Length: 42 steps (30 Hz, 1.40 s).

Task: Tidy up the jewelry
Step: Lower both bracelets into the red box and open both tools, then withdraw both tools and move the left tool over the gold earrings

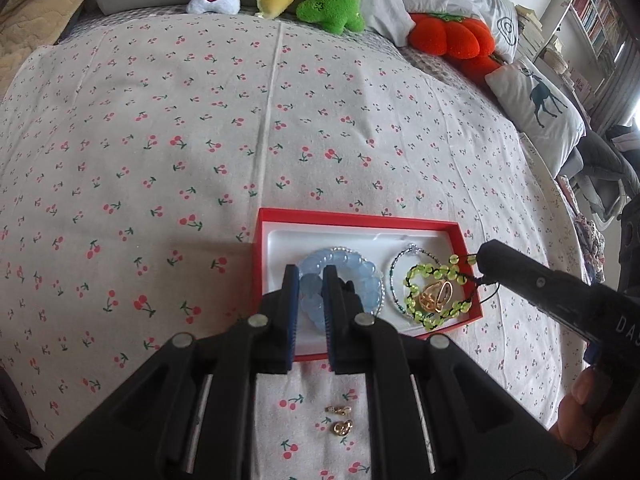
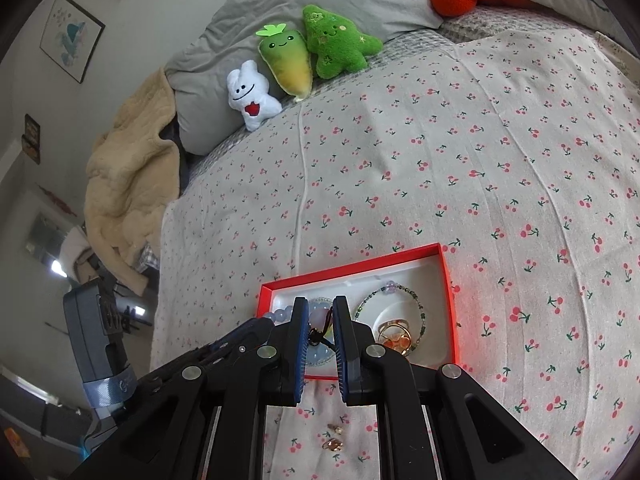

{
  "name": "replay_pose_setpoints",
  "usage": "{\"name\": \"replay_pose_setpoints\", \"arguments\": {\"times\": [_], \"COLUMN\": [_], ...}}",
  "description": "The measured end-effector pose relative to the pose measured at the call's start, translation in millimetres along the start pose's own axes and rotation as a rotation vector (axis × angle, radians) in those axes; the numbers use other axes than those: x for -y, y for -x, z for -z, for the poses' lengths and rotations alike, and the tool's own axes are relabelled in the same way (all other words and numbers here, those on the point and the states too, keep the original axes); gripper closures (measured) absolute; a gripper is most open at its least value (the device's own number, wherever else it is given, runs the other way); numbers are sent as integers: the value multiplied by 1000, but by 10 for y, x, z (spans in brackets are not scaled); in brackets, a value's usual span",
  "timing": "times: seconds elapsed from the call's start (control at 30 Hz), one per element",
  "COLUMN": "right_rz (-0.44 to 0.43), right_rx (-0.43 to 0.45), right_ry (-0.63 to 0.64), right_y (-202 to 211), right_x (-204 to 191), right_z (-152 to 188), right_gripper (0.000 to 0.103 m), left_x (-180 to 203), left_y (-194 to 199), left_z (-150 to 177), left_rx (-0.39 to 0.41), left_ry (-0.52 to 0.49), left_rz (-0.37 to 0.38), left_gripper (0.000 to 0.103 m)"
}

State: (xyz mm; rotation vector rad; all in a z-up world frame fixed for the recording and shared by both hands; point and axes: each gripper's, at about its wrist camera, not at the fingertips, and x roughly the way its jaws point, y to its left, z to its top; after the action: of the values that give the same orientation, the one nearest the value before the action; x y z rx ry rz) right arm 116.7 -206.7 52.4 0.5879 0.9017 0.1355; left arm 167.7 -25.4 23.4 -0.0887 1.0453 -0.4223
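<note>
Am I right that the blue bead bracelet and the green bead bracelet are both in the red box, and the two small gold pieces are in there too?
Not quite: in the left wrist view, the two small gold pieces lie on the cherry-print sheet outside the red box. The blue bead bracelet and green bead bracelet are inside.

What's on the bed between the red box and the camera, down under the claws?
In both wrist views, two tiny gold earrings lie on the cherry bedspread, just outside the red box, between the left claw's arms.

A red box point(image 1: 360, 220) holds a blue bead bracelet point(image 1: 352, 280) left, green bead bracelet point(image 1: 420, 276) and gold ring point(image 1: 436, 296) right; two gold earrings point(image 1: 340, 420) lie on the bedspread near its front edge.
</note>
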Motion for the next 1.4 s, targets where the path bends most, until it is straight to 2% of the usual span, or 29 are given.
{"name": "replay_pose_setpoints", "arguments": {"times": [0.13, 0.37, 0.47, 0.6, 0.67, 0.73, 0.8, 0.9, 0.97, 1.1, 1.4], "right_rz": [13, 116, 145, 142, 169, 185, 186, 186, 185, 196, 299], "right_rx": [-14, -2, 0, -1, -3, -10, -17, -18, -10, 11, -23], "right_ry": [26, 57, 76, 99, 119, 129, 123, 115, 108, 139, 204], "right_y": [-132, -215, -239, -287, -306, -302, -270, -186, -103, 63, 200], "right_x": [-26, 41, 65, 70, 47, 17, 5, -1, -3, -47, 20], "right_z": [1, -41, -63, -85, -94, -97, -90, -70, -44, 24, 305], "right_gripper": [91, 91, 90, 90, 89, 87, 85, 71, 35, 32, 24], "left_x": [25, 77, 89, 91, 89, 86, 93, 108, 108, 91, 26], "left_y": [9, 58, 66, 56, 64, 91, 136, 216, 260, 291, 257], "left_z": [14, 41, 56, 82, 90, 103, 116, 153, 191, 287, 597], "left_rx": [3, 3, -2, -17, -23, -25, -25, -30, -37, -74, -158], "left_ry": [-20, -49, -57, -62, -63, -63, -65, -78, -82, -84, -88], "left_rz": [-13, -20, -20, -27, -29, -30, -37, -45, -52, -67, -125], "left_gripper": [90, 90, 85, 81, 77, 60, 51, 44, 38, 28, 22]}}
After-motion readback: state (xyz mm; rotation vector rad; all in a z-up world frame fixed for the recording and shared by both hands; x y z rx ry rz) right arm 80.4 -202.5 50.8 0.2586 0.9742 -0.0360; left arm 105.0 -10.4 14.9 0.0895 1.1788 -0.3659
